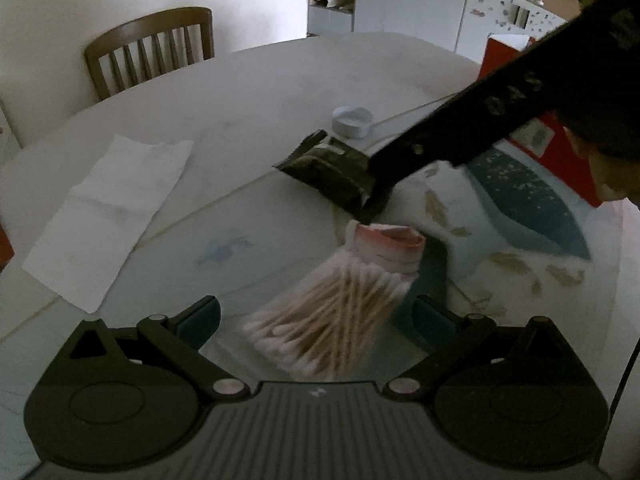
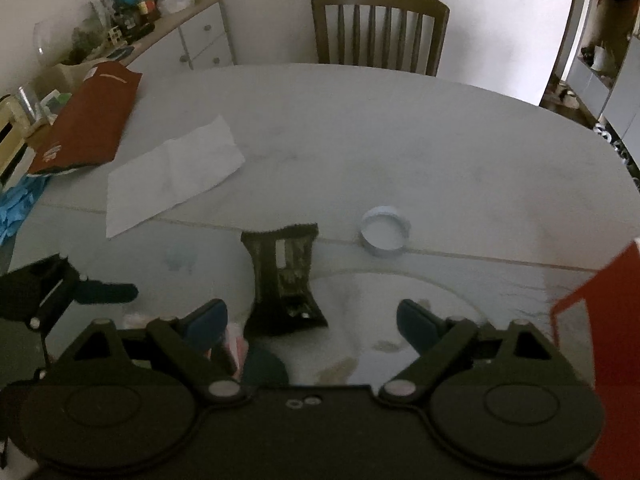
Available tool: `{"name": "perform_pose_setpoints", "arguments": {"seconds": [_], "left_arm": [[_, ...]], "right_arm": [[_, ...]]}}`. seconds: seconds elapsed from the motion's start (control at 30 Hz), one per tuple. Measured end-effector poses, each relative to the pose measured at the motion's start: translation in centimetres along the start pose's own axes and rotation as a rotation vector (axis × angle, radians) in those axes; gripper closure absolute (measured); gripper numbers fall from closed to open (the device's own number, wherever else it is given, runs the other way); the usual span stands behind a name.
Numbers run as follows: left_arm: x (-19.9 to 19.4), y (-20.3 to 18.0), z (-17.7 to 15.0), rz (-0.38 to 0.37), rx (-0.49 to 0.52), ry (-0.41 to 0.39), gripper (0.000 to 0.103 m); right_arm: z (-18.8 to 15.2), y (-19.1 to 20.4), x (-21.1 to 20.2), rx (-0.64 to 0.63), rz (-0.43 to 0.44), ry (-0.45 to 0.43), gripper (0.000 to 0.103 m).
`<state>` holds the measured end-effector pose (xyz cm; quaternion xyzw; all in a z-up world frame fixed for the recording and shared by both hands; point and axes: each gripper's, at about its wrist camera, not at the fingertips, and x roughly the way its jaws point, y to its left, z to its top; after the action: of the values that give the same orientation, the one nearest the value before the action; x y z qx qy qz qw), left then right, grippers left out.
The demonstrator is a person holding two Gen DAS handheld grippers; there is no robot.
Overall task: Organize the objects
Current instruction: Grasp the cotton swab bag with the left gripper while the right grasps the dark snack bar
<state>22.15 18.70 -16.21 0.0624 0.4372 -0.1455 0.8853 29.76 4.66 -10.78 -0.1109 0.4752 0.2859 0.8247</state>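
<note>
A clear bag of cotton swabs (image 1: pixel 332 312) with a pink folded top lies on the table between the wide-apart fingers of my left gripper (image 1: pixel 316 314), and the pads do not press on it. A dark foil packet (image 2: pixel 284 280) lies flat just ahead of my right gripper (image 2: pixel 314 318), which stands open with nothing held. In the left wrist view the same packet (image 1: pixel 332 168) sits beyond the swabs, and the right tool's dark body (image 1: pixel 480 120) reaches down to it from the upper right. One left finger (image 2: pixel 112 293) shows at the left edge of the right wrist view.
A white round lid (image 2: pixel 385 236) sits right of the packet and a white paper napkin (image 2: pixel 172 172) lies to the left. A red box (image 2: pixel 600 320) stands at the right, and a red-brown pouch (image 2: pixel 88 116) and blue gloves (image 2: pixel 16 208) lie at the far left. A wooden chair (image 2: pixel 380 28) stands behind the table.
</note>
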Motion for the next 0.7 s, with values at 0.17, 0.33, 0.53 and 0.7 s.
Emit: {"name": "perform_pose_setpoints", "arguments": {"seconds": [0.17,0.33,0.53,0.7], "left_arm": [[0.5,-0.3,-0.3,0.011,0.033,-0.016,0.000],[0.6,-0.5,-0.3,-0.002,0.046,-0.031,0.000],[0.7,-0.8,-0.1,0.013,0.031,-0.029,0.001],[0.3,-1.0,0.0,0.009,0.033,-0.040,0.019]], "right_arm": [[0.6,0.5,2.0,-0.002,0.008,0.027,0.015],[1.0,0.6,3.5,-0.013,0.003,0.050,0.021],[0.8,1.1,4.2,-0.039,0.013,0.067,0.032],[0.9,1.1,4.2,-0.054,0.007,0.054,0.048]]}}
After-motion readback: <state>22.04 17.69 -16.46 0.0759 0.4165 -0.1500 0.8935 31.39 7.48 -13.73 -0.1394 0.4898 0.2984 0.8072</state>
